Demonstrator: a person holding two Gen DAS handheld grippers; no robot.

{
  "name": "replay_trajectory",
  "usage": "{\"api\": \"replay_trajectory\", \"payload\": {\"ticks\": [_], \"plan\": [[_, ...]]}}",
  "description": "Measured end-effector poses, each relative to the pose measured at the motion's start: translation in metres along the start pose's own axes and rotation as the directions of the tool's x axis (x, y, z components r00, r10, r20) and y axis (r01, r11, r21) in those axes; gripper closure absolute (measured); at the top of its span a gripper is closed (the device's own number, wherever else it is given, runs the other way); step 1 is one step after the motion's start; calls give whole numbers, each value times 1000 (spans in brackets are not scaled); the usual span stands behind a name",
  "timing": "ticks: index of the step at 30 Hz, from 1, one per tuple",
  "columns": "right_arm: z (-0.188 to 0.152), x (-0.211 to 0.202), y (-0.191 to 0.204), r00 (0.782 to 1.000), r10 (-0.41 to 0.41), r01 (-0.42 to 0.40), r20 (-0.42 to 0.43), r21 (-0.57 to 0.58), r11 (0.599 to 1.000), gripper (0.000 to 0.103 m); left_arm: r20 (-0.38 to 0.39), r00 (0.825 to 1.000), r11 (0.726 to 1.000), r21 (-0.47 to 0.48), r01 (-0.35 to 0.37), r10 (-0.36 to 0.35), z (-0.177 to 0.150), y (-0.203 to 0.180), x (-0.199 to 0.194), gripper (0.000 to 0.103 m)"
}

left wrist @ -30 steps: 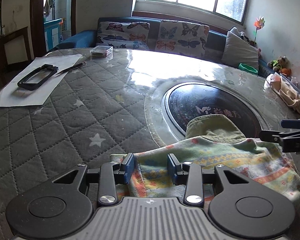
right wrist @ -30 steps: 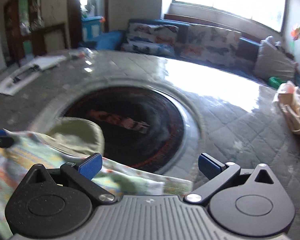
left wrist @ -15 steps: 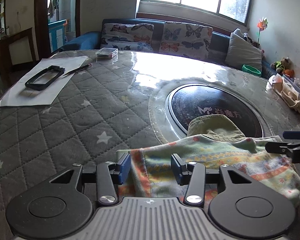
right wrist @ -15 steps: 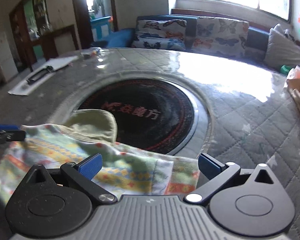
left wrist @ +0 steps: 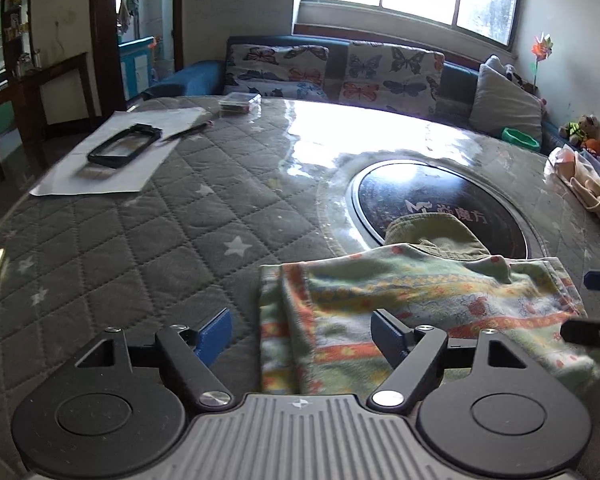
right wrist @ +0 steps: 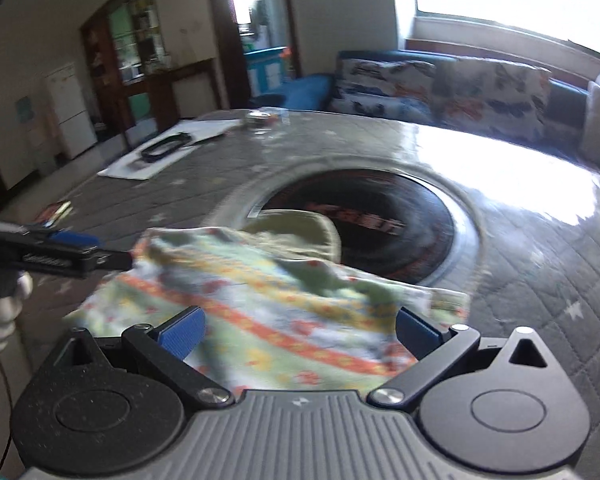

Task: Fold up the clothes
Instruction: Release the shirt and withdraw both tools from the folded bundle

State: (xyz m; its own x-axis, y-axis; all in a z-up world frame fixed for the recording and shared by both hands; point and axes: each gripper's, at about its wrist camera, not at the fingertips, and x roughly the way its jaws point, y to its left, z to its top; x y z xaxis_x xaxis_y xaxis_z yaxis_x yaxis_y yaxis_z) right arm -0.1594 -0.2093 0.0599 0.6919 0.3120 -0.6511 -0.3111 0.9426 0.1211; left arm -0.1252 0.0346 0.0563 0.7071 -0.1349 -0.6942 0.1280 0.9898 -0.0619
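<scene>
A patterned garment (left wrist: 420, 304) in green with orange stripes lies folded on the quilted table (left wrist: 140, 248), and an olive-green part (left wrist: 432, 232) sticks out behind it. My left gripper (left wrist: 300, 336) is at the garment's left edge. Its jaws are opening; the edge lies flat between them and neither pad presses on it. My right gripper (right wrist: 298, 332) hangs open over the near right part of the garment (right wrist: 268, 304), which looks blurred. Each gripper shows in the other's view: the right gripper (left wrist: 596, 308) at the garment's right side, the left gripper (right wrist: 72, 256) at its left.
A round black inset (left wrist: 440, 200) sits in the table behind the garment. A white sheet (left wrist: 112, 160) with a black frame (left wrist: 124, 146), a pen and a clear box (left wrist: 240, 102) lie far left. A beige cloth (left wrist: 588, 188) lies at the right edge. A sofa (left wrist: 340, 68) stands beyond.
The left jaws went from gripping the garment's edge to standing wide apart, and the edge now lies flat on the table. Both grippers drew back; the right view swung left.
</scene>
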Motion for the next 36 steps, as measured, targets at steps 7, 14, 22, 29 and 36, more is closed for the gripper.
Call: {"api": "replay_trajectory", "payload": {"ticks": [7,14,22,29,36], "plan": [[-4,0,59,997,73,-78,-33,-177,981,12,0,999,997,-63,-44,44,-11,26,-14,19],[-9,13,124,985,149,-172,-92,-362,916,25,-31,998,987,-145,-67,63,-20,52,-16,16],[-20,41,167,985,117,-168,-130,-514,841,42,-44,999,981,-194,-5,-4,-20,55,-19,13],[-24,51,174,990,85,-132,-112,-533,836,56,-76,996,970,-243,23,-43,-17,52,-11,11],[-24,47,167,988,104,-150,-118,-500,853,56,-87,995,970,-241,21,-43,-14,45,-8,10]]}}
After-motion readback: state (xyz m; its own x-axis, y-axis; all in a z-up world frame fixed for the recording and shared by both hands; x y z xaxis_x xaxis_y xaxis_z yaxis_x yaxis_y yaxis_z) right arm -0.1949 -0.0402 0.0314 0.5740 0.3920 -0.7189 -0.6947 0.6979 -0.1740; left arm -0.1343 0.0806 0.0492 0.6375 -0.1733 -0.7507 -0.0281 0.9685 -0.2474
